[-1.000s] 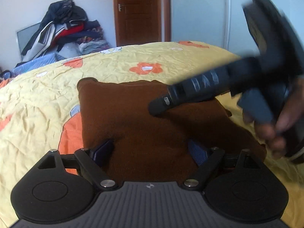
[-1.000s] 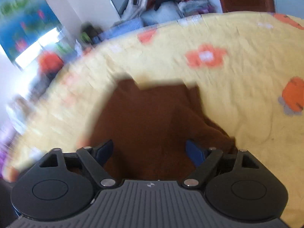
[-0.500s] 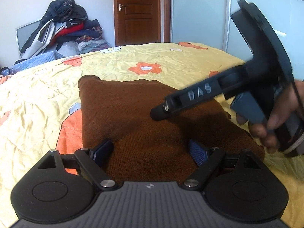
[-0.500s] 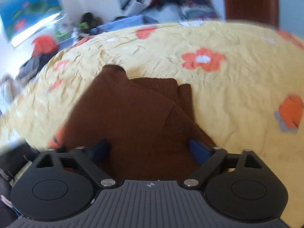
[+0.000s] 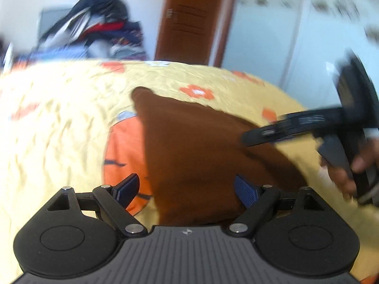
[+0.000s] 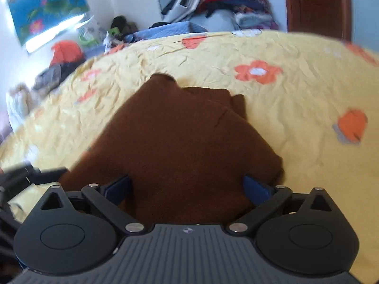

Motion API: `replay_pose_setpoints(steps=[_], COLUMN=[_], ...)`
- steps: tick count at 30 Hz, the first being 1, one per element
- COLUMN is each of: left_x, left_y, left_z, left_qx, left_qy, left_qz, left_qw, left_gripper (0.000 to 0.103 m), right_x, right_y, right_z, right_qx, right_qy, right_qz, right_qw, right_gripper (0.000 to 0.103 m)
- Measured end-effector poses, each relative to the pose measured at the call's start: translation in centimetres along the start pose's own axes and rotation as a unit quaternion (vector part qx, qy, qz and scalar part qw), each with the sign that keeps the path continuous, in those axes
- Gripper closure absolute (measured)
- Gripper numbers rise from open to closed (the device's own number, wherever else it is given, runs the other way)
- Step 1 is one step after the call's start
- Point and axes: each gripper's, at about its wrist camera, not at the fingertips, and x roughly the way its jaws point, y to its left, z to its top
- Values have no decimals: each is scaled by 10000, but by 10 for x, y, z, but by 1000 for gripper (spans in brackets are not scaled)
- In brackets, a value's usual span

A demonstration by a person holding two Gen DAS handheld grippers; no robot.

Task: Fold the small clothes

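Hovering over the folded brown sweater (image 6: 187, 139), we are holding both tools wide and empty: left gripper (image 5: 187, 189), right gripper (image 6: 187, 189) (jaws just widening further).

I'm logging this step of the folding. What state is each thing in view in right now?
Brown sweater: folded, lying flat on the bedspread, held by neither tool.
Left tool: open, empty.
Right tool: open, just widened, nothing gripped.
Yellow bedspread: spread out, wrinkled.
Wooden door: closed.
Clothes pile: heaped, unfolded.
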Motion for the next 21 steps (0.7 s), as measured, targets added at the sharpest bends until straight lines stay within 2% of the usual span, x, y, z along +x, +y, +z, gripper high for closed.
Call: replay_pose_setpoints(steps=[2, 3, 5, 6, 7, 9, 12, 13, 14, 15, 16, 17, 18, 21], left_x=[-1, 3, 17, 24, 34, 53, 86, 91, 94, 95, 92, 86, 79, 47], left_y=[29, 45, 68, 73, 74, 75, 80, 79, 76, 71, 67, 63, 62, 55], left_z=[5, 6, 6, 6, 11, 17, 34, 38, 42, 43, 43, 42, 40, 37], left_qx=[-935, -1440, -2305, -2524, -2574, -2559, -2817, -2867, -2788, -2583, -2415, -2310, -2215, -1834], left_qy=[195, 325, 630, 716, 777, 882, 1061, 1120, 1214, 1279, 1239, 1154, 1079, 847], left_qz=[-330, -560, -1013, -1206, -1374, -1534, -1742, -1694, -1576, -1389, -1210, -1078, -930, -588], left_qw=[9949, 9875, 9657, 9574, 9533, 9504, 9376, 9363, 9395, 9474, 9548, 9600, 9647, 9776], left_gripper=[16, 16, 16, 16, 16, 16, 18, 27, 39, 70, 71, 73, 75, 76], right_x=[-20, -27, -30, -28, -24, -11, 7, 7, 12, 17, 23, 28, 34, 44], right_y=[-18, -28, -49, -57, -62, -66, -72, -72, -75, -76, -76, -76, -73, -62], right_z=[0, -2, -10, -15, -19, -23, -19, -19, -15, -12, -11, -9, -9, -16], right_qx=[567, 848, 1448, 1702, 1852, 1972, 2222, 2222, 2340, 2419, 2453, 2420, 2333, 2177], right_qy=[-163, -175, 61, 196, 290, 459, 385, 385, 376, 361, 371, 418, 555, 644], right_qz=[234, 290, 568, 798, 954, 1044, 1338, 1338, 1423, 1491, 1527, 1530, 1497, 1770], right_qw=[9980, 9958, 9878, 9820, 9776, 9737, 9650, 9650, 9610, 9581, 9566, 9572, 9592, 9577], right_gripper=[3, 2, 3, 5, 6, 7, 5, 5, 7, 12, 26, 54, 60, 60])
